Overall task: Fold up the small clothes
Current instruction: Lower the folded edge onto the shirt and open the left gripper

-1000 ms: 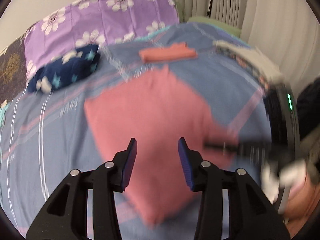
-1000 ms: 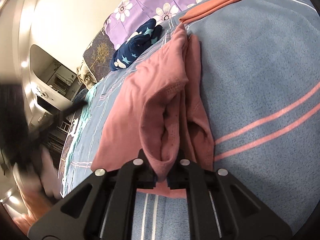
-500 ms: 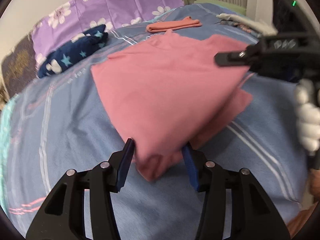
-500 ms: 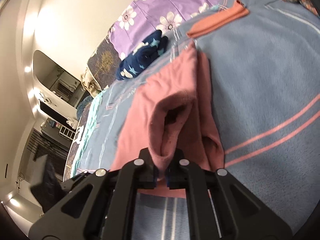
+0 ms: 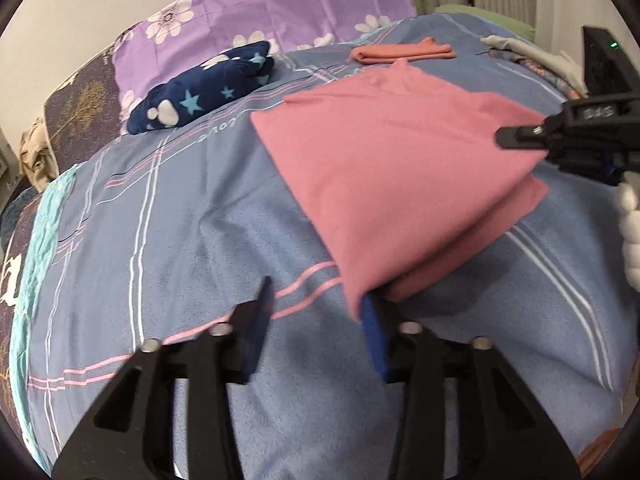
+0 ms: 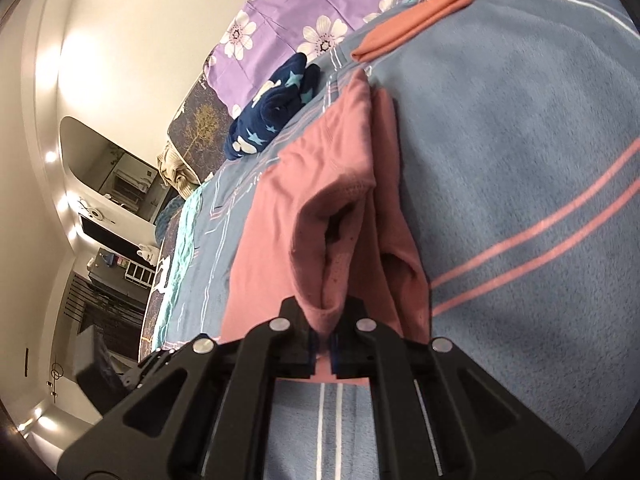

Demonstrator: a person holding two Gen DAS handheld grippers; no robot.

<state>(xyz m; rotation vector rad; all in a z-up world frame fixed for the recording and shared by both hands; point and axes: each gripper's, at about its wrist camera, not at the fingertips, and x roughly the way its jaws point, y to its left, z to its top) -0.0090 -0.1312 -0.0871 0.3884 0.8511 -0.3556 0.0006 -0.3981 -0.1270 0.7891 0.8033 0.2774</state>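
Observation:
A pink garment [image 5: 384,168] lies partly folded on the blue striped bedspread [image 5: 180,240], its top layer lifted. My left gripper [image 5: 316,320] is open, with the garment's near corner draped over its right finger [image 5: 374,332] and the left finger beside it on bare blanket. My right gripper [image 6: 324,344] is shut on a bunched edge of the pink garment [image 6: 332,240] and holds it up. The right gripper also shows in the left wrist view [image 5: 560,136], at the garment's right edge.
A folded orange garment [image 5: 400,51] lies at the back. A dark blue star-print bundle [image 5: 200,92] lies at the back left by a purple flowered pillow [image 5: 280,4]. More clothes [image 5: 532,56] are piled at the far right. A beige garment [image 6: 176,172] lies at the bed's edge.
My left gripper has slid left, so the garment's corner now lies over its right finger only. The right gripper keeps its hold and has lifted the pinched edge a little.

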